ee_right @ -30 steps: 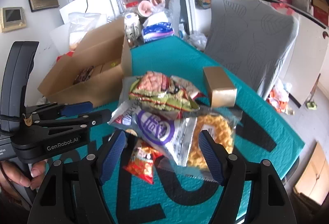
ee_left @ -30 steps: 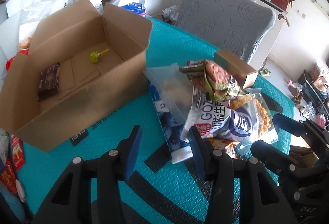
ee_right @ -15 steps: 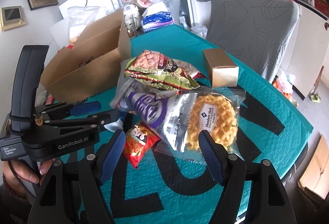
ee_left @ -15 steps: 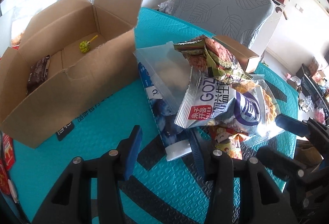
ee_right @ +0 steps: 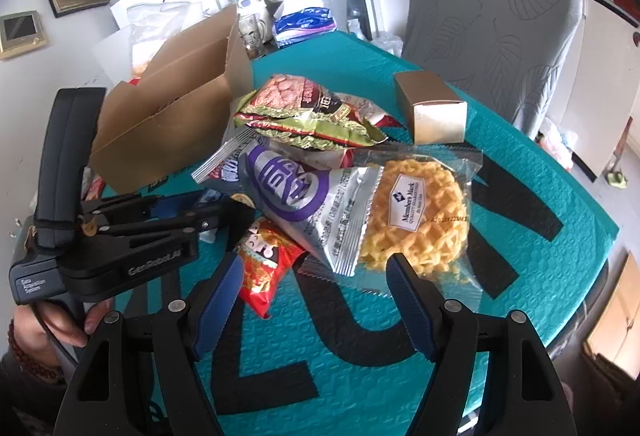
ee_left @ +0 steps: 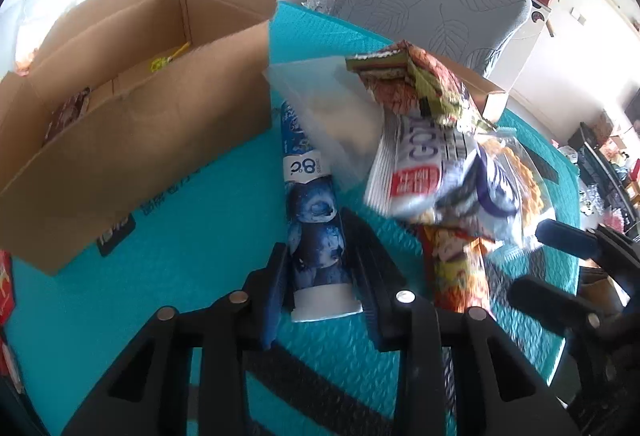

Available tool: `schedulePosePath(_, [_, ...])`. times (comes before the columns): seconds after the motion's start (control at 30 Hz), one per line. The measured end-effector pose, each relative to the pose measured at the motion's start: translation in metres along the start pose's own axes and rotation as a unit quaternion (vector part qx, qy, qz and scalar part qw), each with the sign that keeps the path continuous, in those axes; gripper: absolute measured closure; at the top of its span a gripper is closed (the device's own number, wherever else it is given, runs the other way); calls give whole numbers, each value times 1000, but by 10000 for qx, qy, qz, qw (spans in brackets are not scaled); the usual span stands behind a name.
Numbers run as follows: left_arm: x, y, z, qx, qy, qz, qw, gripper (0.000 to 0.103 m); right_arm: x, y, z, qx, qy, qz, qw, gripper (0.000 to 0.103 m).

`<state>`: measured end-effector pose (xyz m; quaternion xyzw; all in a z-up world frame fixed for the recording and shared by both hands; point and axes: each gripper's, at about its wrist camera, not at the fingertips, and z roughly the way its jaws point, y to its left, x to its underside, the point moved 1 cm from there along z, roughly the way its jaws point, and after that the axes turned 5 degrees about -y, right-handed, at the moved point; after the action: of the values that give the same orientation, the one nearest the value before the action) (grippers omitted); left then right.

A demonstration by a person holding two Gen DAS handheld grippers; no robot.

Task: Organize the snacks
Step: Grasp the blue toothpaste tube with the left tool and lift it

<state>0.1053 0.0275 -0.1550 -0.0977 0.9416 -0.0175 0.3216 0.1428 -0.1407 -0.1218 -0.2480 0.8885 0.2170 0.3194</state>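
Left gripper [ee_left: 320, 284] pinching blue snack packet [ee_left: 314, 236] near end, on teal mat [ee_left: 200, 244].

Teal embossed mat with big black letters over table, snack pile mid-mat. Blue packet flat, lengthwise away from camera, far end under clear bag; left jaws just closed in, pads on both sides of it. Right gripper [ee_right: 312, 300] spread wide, hovering low over mat just short of red packet [ee_right: 264, 268] and yellow waffle-snack bag [ee_right: 416, 220], touching nothing. Silver-purple bag [ee_right: 296, 196] and green-brown bag [ee_right: 304, 112] stacked on pile. Left of pile, open cardboard box [ee_left: 132, 132] holding dark wrapped bar [ee_left: 66, 112] and yellow lollipop [ee_left: 168, 56]. Small gold carton [ee_right: 436, 108] past pile. Hand [ee_right: 36, 324] gripping left tool handle, beaded wrist. Behind: grey leaf-pattern chair [ee_right: 492, 16], white fridge, cluttered shelves, green bags hanging.
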Motion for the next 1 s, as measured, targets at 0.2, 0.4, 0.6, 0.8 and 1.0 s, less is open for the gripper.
schedulePosePath(0.2, [32, 11, -21, 49, 120, -140, 9998, 70, 8, 15, 5, -162, 114, -143, 9997, 29])
schedulePosePath(0.4, [53, 26, -38, 24, -8, -470, 9989, 70, 11, 28, 8, -290, 183, -370, 9987, 36])
schedulePosePath(0.6, [53, 36, -54, 218, -380, -759, 9962, 70, 9, 36, 16, -515, 304, -342, 9976, 36])
schedulePosePath(0.8, [28, 36, -52, 124, -575, -568, 9967, 70, 4, 39, 33, -726, 529, 20, 9960, 36])
schedulePosePath(1.0, [4, 39, -37, 282, -391, -641, 9968, 70, -5, 35, 47, -889, 674, 555, 9922, 36])
